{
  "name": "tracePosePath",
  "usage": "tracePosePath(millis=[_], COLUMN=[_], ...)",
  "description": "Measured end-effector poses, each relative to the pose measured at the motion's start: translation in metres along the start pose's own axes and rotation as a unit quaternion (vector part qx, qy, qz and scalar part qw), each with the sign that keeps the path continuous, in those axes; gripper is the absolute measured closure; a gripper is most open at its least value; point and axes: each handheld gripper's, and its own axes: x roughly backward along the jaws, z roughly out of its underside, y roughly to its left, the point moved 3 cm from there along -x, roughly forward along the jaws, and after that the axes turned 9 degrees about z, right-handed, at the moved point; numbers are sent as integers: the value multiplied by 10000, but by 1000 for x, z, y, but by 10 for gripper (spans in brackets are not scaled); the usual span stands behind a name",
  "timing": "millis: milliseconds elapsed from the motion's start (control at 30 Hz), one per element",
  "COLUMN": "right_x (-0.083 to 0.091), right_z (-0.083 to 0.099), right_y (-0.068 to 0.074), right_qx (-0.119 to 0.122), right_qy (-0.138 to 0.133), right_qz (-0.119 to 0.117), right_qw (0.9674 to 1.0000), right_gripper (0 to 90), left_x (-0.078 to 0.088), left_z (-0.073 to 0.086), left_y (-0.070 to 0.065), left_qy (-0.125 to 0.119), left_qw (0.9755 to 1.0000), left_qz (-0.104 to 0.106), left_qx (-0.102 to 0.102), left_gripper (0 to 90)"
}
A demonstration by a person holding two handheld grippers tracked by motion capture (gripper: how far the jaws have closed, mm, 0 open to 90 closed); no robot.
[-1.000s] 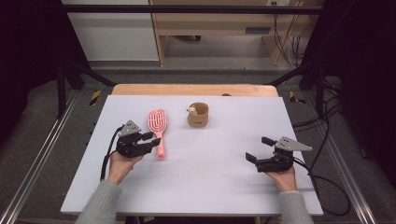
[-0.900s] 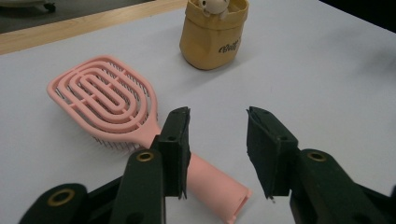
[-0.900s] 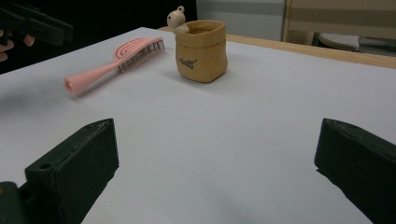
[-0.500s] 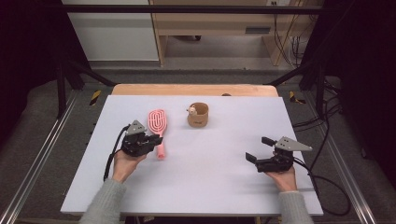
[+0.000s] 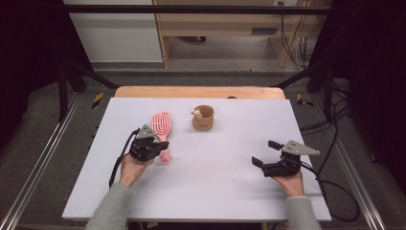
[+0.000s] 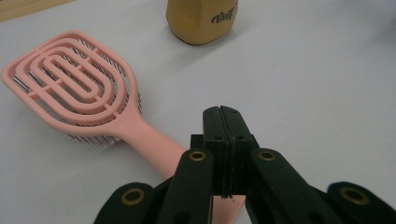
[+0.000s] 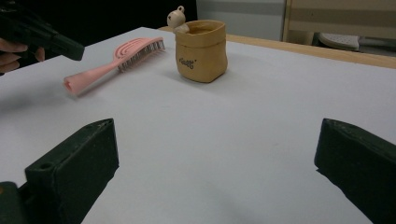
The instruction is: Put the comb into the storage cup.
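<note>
1. The white counter (image 5: 201, 191) carries everything.
2. The right gripper (image 5: 265, 154) rests near the counter's right edge, jaws spread wide with nothing between them.
3. The left gripper (image 5: 158, 149) has just been closing; its jaws now meet above the brush handle, gripping nothing.
4. The pink hairbrush (image 6: 74, 86) lies flat, left of centre, its handle end under the left gripper.
5. The tan pouch (image 5: 203, 118) stands upright nearby, a small figure at its rim.

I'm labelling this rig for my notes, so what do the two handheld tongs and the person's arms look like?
Both tongs, left and right, are black, each topped by a grey three-cornered plate, with a black cable trailing off. Left jaws have brass-coloured rivets. The person wears grey knit sleeves.
</note>
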Motion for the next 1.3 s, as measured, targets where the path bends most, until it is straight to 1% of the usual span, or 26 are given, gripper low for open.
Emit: tracePosePath(millis=[200,300,333,467,533,700,800,867,900,1167,1300], right_x=[0,0,0,0,0,0,0,0,0,0,0], right_z=[0,0,0,0,0,0,0,0,0,0,0], right_y=[0,0,0,0,0,0,0,0,0,0,0], right_qx=[3,6,6,5,8,0,4,7,4,5,11], right_qy=[-4,-5,-5,3,3,1,1,2,2,7,9], right_qz=[0,1,1,4,0,2,2,4,5,2,4], right_qw=[10000,10000,10000,10000,10000,10000,10000,10000,10000,10000,10000], right_gripper=[4,3,3,4,4,4,3,4,4,4,4], left_x=[-7,-10,-10,-14,-16,-18,-19,-20,-21,-22,-23], left_z=[2,3,3,5,6,7,8,8,8,9,10], left_y=[1,2,2,1,2,2,1,1,0,-1,-1], left_qy=[189,243,243,388,456,525,612,611,661,731,810], left_qw=[9998,9997,9997,9992,9989,9986,9981,9981,9978,9973,9967], left_qz=[-5,11,11,-5,17,24,40,25,21,-8,-49], left_qx=[28,78,78,41,72,82,43,30,14,-32,-53], left_gripper=[895,895,895,895,895,896,896,896,896,896,896])
